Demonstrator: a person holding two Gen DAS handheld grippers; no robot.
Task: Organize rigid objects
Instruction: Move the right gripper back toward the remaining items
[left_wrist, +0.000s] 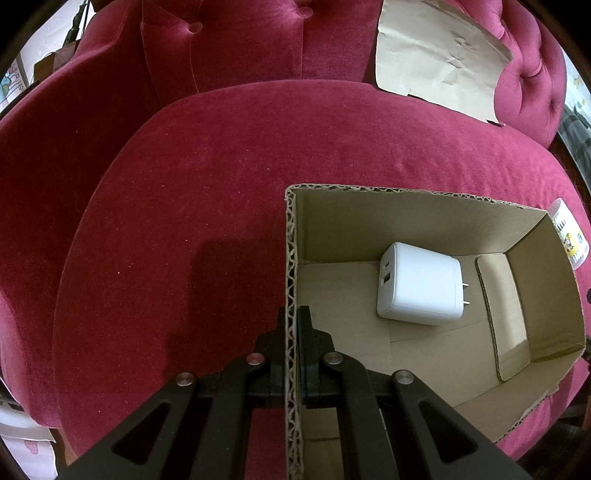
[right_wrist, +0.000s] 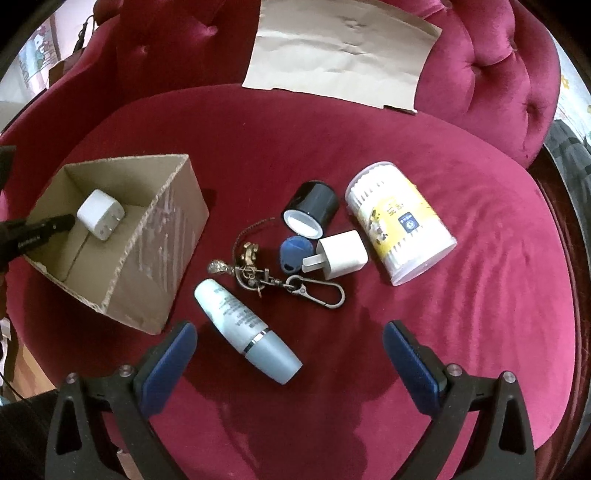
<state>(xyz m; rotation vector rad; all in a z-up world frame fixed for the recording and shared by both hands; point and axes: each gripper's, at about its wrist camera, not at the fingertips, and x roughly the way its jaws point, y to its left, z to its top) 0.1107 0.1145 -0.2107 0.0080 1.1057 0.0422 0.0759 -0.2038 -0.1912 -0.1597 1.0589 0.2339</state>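
My left gripper (left_wrist: 294, 317) is shut on the left wall of an open cardboard box (left_wrist: 290, 258) that sits on a red velvet seat. Inside the box lies a white wall charger (left_wrist: 421, 284), also seen as a white charger (right_wrist: 99, 214) in the box (right_wrist: 162, 236) in the right wrist view. My right gripper (right_wrist: 290, 332) is open above the seat, with nothing between its blue pads. Just ahead of it lies a pale blue tube (right_wrist: 247, 325). Beyond are a key ring with carabiner (right_wrist: 280, 277), a blue tag (right_wrist: 293, 254), a small white charger (right_wrist: 340, 256), a black cap (right_wrist: 312, 206) and a cotton-swab tub (right_wrist: 400, 227).
A creased sheet of brown paper (right_wrist: 340, 48) leans against the tufted backrest (right_wrist: 491, 74). The seat cushion (left_wrist: 184, 177) curves down at its edges. In the right wrist view the left gripper's black fingers (right_wrist: 44, 229) reach in at the box's near-left wall. The swab tub (left_wrist: 569, 236) peeks past the box.
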